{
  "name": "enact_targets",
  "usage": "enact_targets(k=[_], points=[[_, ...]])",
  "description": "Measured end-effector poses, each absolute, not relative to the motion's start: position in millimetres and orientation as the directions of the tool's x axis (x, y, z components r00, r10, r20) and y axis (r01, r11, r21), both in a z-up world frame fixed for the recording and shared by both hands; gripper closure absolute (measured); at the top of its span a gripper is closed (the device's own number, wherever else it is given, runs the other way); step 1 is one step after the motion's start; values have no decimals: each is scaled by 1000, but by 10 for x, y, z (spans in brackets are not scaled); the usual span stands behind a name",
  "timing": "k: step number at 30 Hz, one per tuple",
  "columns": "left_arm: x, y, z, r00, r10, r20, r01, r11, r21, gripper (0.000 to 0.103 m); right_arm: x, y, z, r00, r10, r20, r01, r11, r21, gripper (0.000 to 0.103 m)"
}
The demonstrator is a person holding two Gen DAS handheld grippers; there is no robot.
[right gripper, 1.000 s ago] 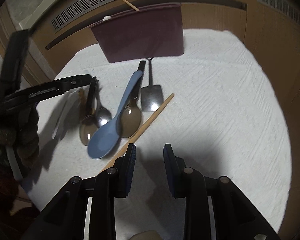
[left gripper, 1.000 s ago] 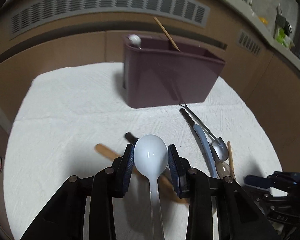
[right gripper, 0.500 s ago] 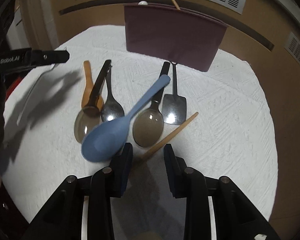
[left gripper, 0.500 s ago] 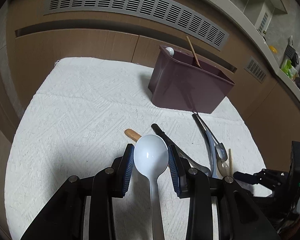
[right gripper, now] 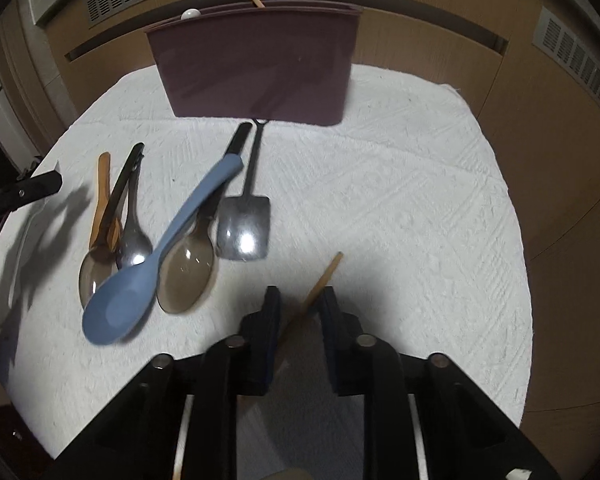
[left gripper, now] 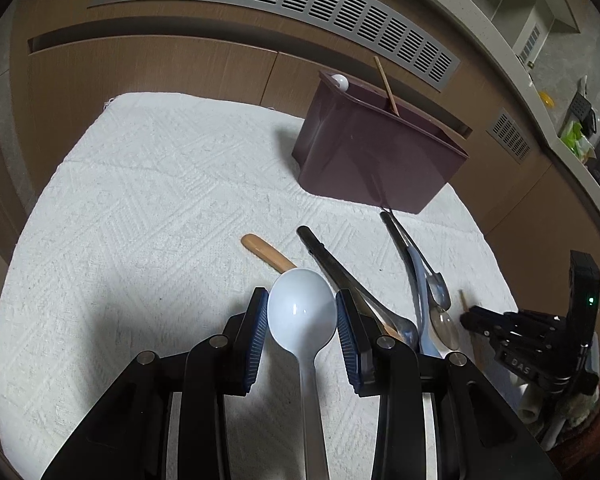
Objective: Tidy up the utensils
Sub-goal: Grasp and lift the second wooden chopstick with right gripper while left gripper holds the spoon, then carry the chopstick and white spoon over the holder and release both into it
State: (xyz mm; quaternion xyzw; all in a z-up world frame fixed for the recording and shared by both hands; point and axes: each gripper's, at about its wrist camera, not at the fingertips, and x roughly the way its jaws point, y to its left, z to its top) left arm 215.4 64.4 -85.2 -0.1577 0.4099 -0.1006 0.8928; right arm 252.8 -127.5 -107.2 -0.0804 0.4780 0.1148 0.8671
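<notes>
At lower centre, left gripper [left gripper: 302,316] fingers are clamping the white spoon [left gripper: 302,312]; right gripper [right gripper: 300,312] fingers are straddling the chopstick [right gripper: 323,278], part-open. Right should be closing squarely before lifting toward the bin [right gripper: 256,64].

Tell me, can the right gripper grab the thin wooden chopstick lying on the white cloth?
Probably yes. The thin wooden chopstick already lies between the open fingers of the right gripper, and nothing covers it.

The right hand-held gripper [left gripper: 518,354] bears small lettering "DAS"
</notes>
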Motion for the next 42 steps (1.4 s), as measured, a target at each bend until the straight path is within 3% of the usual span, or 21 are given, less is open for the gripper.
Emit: enact_targets(k=[3, 33, 37, 42], points=[[2131, 606, -813, 648, -308, -697, 63, 933, -353, 68, 2559, -1186, -1042, 527, 149, -837, -289, 957, -12, 98], [1984, 272, -369, 720, -268, -640, 131, 958, -254, 68, 2287, -1446, -475, 691, 243, -680, -248, 964, 93, 98], [2058, 255, 179, 809, -290, -512, 180, 950, -254, 68, 2282, -1455, -15, 772, 294, -564, -272, 954, 125, 98], [2203, 225, 1175, 937, -292, -194, 251, 945, -211, 68, 2373, -1358, 1020, 893, 317, -320, -316, 947, 57, 98]])
